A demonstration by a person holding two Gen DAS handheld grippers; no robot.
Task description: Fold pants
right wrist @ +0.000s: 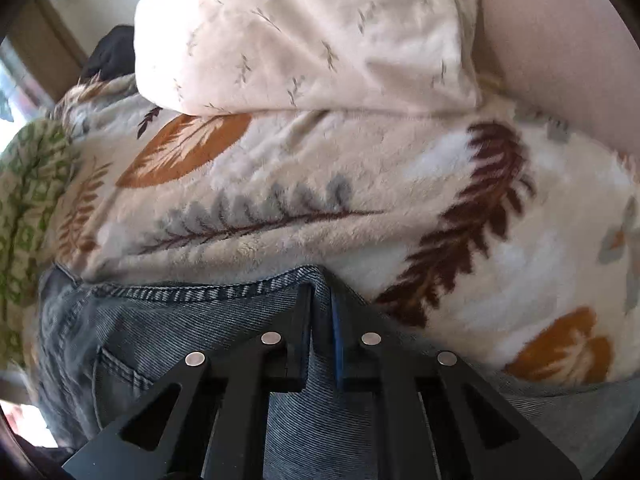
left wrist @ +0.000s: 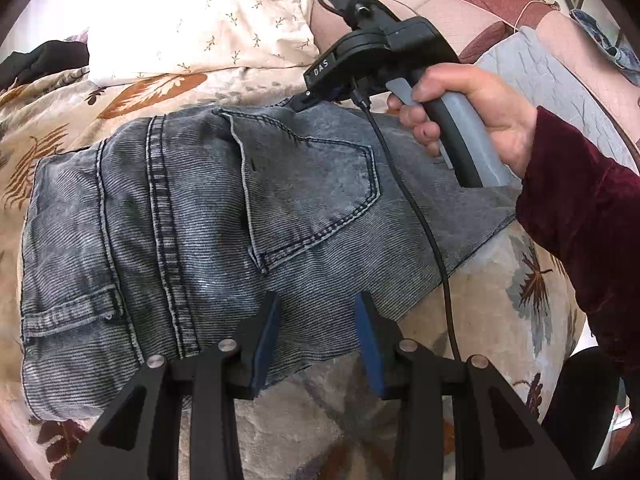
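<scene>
Left wrist view, read left to right. A leaf-print blanket (left wrist: 500, 280) is spread over the bed. On it the grey jeans (left wrist: 192, 220) are laid flat, seat side up: belt loop and waistband toward the left edge, double-stitched centre seam next, back pocket (left wrist: 316, 200) to the right of it. The left tongs (left wrist: 318, 300) are seen at the bottom centre, jaws apart, held over the near edge of the jeans; no cloth is seen between the blue pads (left wrist: 368, 332). Whether the fingertips touch the fabric cannot be told. Further right, the right tongs (left wrist: 304, 102) are gripped by the person's right hand (left wrist: 472, 120), dark red sleeve (left wrist: 580, 220) behind it, and are pointed down at the far edge of the jeans, beyond the pocket. A black cable (left wrist: 420, 224) is draped from that tool across the denim.

Right wrist view, left to right. A green-patterned cloth (right wrist: 28, 208) is seen at the left margin. The stitched hem of the jeans is run across the lower frame, with the blanket beyond it and a cream pillow (right wrist: 304, 32) above. At centre, the right tongs are closed on a raised pinch of the hem; denim is clamped between the pads.
</scene>
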